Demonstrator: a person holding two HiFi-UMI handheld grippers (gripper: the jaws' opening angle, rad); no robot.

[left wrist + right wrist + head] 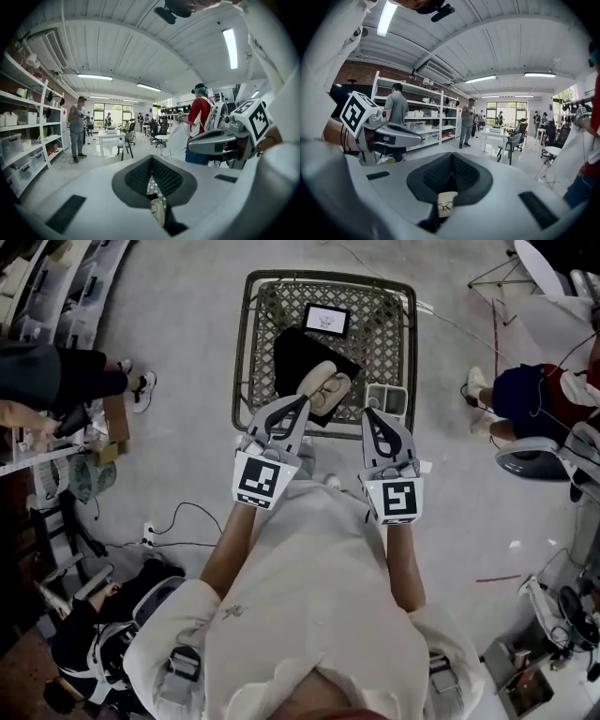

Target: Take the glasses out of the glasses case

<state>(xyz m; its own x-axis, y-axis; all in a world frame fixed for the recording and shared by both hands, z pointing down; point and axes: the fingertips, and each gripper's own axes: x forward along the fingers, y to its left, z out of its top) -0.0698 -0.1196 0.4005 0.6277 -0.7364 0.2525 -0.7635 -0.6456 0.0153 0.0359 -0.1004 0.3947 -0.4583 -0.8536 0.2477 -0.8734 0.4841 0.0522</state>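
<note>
Glasses case (323, 387), on black cloth (292, 357): apparently unopened, glasses not yet out; left gripper (302, 401) and right gripper (367, 413) just short of it, jaws together, empty.

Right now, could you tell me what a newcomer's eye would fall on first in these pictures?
Probably the two tools held side by side at the near edge of a woven basket: the left tool and the right tool, both with jaws together and nothing between them. Just beyond the left one, a beige glasses case lies on a black cloth.
</note>
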